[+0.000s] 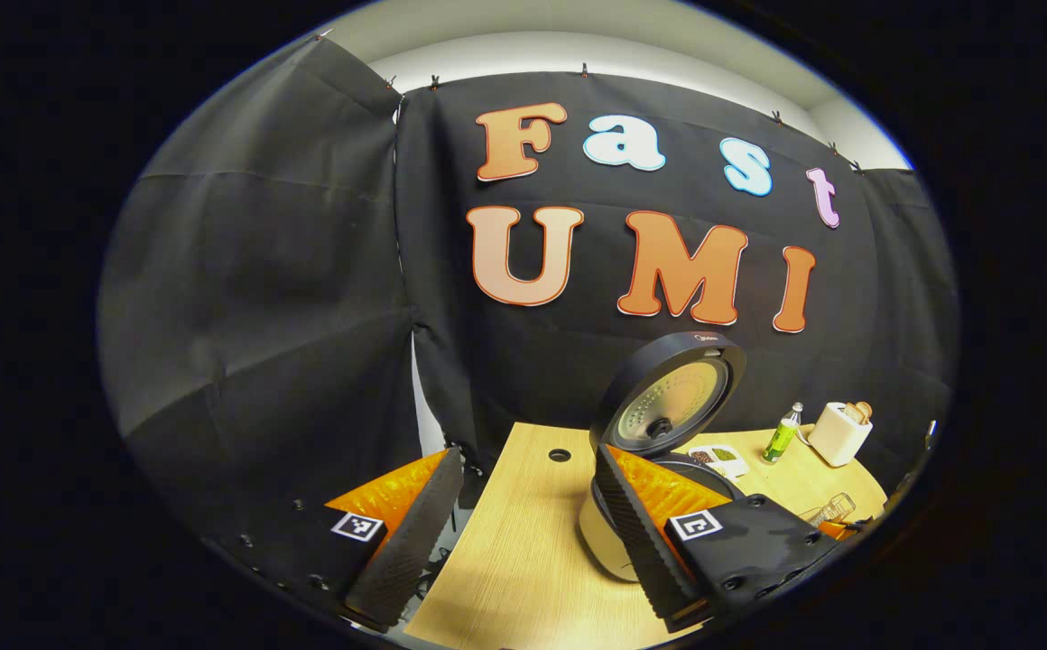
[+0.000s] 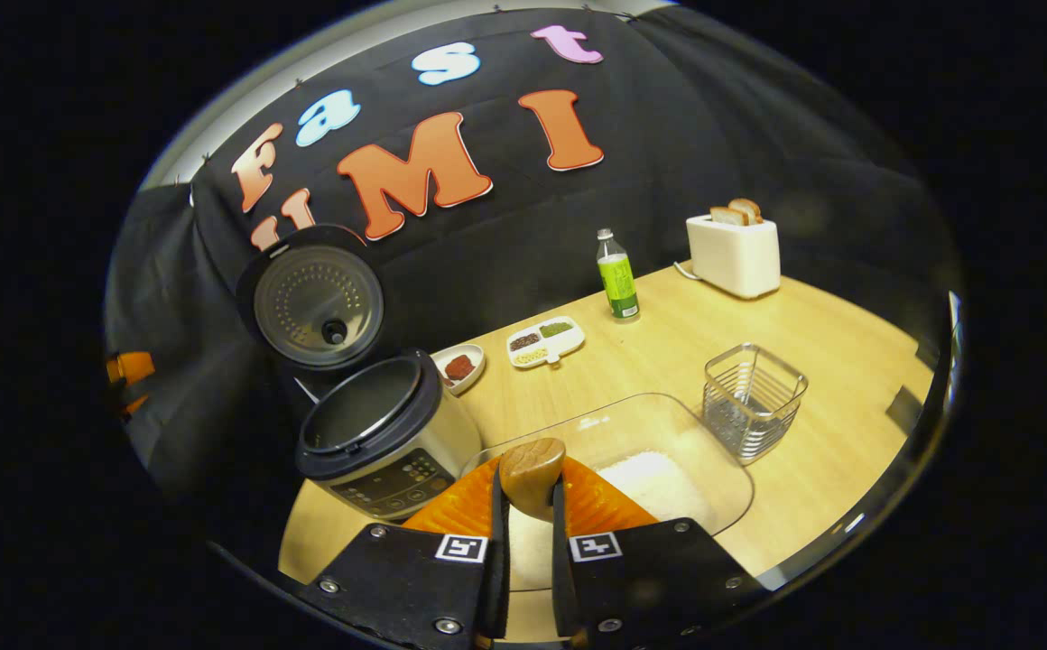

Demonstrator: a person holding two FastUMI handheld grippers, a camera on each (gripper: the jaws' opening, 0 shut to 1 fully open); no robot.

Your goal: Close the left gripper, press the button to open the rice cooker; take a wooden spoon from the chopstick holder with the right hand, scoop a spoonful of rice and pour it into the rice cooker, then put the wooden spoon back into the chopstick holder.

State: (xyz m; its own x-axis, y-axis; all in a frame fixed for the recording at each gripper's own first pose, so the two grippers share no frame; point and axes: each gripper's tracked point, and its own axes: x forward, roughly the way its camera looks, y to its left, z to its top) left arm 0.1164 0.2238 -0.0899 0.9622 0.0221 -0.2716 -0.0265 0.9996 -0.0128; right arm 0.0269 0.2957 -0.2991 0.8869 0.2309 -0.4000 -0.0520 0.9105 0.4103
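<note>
The rice cooker (image 2: 379, 433) stands open on the wooden table, its round lid (image 2: 316, 307) tipped up and back and its inner pot dark inside. My right gripper (image 2: 530, 495) is shut on the wooden spoon (image 2: 532, 469), whose rounded end sticks up between the fingers. Just beyond lies a clear container (image 2: 713, 451) with white rice (image 2: 654, 483). The wire chopstick holder (image 2: 752, 402) stands to its right. My left gripper (image 1: 526, 456) is open, wide apart and holding nothing, to the left of the cooker (image 1: 609, 542) with its raised lid (image 1: 668, 397).
At the back of the table are a white toaster (image 2: 736, 253) with bread, a green bottle (image 2: 618, 275), a divided dish (image 2: 544, 341) of grains and a small dish (image 2: 460, 366) with something red. The table has a round hole (image 1: 560, 455) near the wall.
</note>
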